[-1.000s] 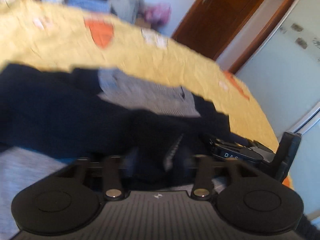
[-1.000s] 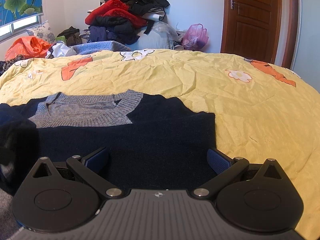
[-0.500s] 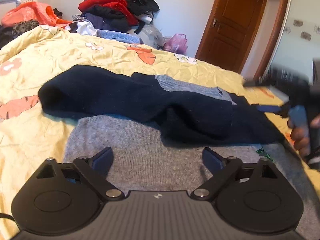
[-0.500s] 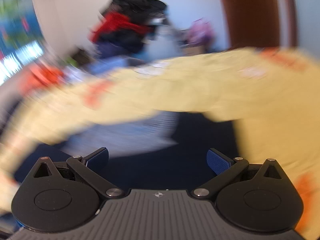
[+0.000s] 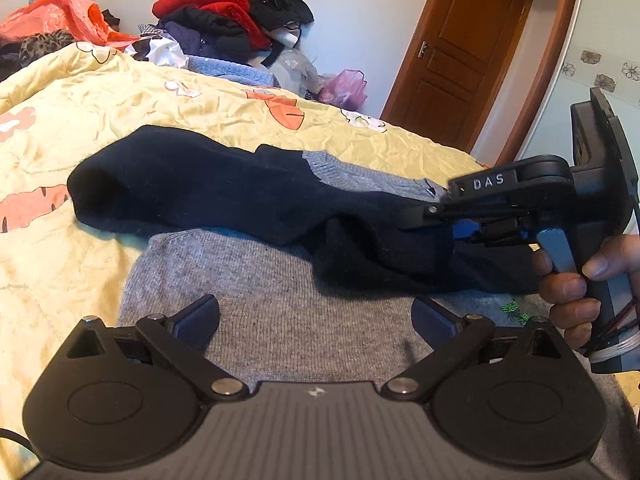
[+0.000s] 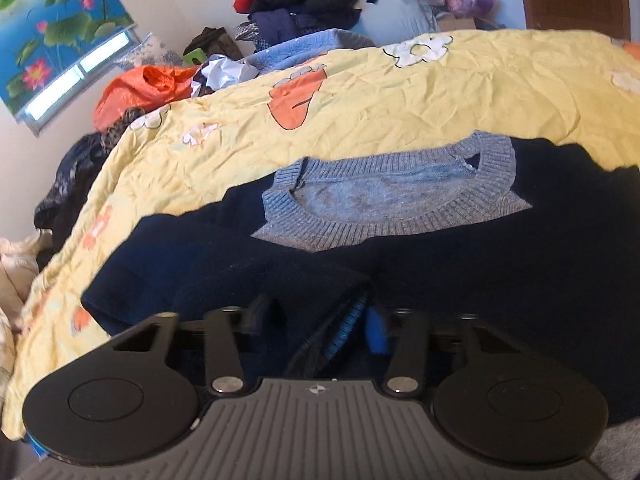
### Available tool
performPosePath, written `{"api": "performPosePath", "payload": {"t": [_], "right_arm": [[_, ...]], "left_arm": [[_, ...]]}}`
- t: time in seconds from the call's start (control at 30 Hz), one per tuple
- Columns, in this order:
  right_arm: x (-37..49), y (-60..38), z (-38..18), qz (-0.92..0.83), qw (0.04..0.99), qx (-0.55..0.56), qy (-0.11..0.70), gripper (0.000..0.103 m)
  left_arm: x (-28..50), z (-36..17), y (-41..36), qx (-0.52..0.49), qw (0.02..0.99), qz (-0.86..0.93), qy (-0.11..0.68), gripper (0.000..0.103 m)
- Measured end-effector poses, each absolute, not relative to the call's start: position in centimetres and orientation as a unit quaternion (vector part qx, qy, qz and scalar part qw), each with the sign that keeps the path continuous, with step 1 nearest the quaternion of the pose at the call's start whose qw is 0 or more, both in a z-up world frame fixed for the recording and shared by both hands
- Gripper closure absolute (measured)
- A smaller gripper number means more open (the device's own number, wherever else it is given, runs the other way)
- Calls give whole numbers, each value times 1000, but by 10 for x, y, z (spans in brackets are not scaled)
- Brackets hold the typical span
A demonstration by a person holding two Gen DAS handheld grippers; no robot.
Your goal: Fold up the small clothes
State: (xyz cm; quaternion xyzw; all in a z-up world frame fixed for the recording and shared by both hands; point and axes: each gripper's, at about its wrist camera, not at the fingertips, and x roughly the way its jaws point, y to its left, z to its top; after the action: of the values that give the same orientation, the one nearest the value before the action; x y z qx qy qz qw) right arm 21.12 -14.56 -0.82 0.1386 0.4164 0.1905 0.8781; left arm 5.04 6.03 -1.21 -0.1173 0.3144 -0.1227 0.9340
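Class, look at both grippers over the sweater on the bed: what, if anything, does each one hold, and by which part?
The left gripper holds nothing; it is open above the grey body. The right gripper is closing on the sweater, with its dark navy sleeve fabric bunched between the fingers.

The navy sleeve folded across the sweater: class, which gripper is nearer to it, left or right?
Right. The right gripper is closing with the navy sleeve's end fold between its fingers. The left gripper is wide open, apart from it, over the sweater's grey body.
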Motion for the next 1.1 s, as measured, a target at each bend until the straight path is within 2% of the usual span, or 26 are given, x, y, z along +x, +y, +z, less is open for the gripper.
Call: {"api": "performPosePath", "payload": {"t": [0.07, 0.27, 0.4, 0.53, 0.73, 0.83, 0.93, 1.03, 1.1], "right_arm": [[211, -154, -6, 195, 877, 149, 413, 88], [211, -177, 45, 215, 901, 118, 358, 88], [220, -215, 66, 206, 902, 100, 367, 88], [228, -261, 54, 157, 902, 95, 392, 88], [228, -304, 2, 103, 883, 136, 436, 88], [225, -312, -12, 107, 873, 192, 435, 79], [225, -315, -17, 115, 862, 235, 434, 60], [221, -314, -15, 124, 859, 243, 434, 54], [218, -313, -11, 128, 858, 239, 437, 53]], "left_arm": [[50, -12, 60, -119, 934, -123, 314, 0], [50, -12, 60, -119, 934, -123, 314, 0], [50, -12, 61, -121, 934, -123, 313, 0], [50, -12, 61, -120, 934, -123, 314, 0], [50, -13, 60, -113, 935, -120, 315, 0], [50, -13, 58, -107, 935, -118, 316, 0], [50, -12, 56, -101, 936, -116, 318, 0], [50, -12, 55, -100, 936, -115, 318, 0], [50, -12, 55, -99, 936, -114, 318, 0]]}}
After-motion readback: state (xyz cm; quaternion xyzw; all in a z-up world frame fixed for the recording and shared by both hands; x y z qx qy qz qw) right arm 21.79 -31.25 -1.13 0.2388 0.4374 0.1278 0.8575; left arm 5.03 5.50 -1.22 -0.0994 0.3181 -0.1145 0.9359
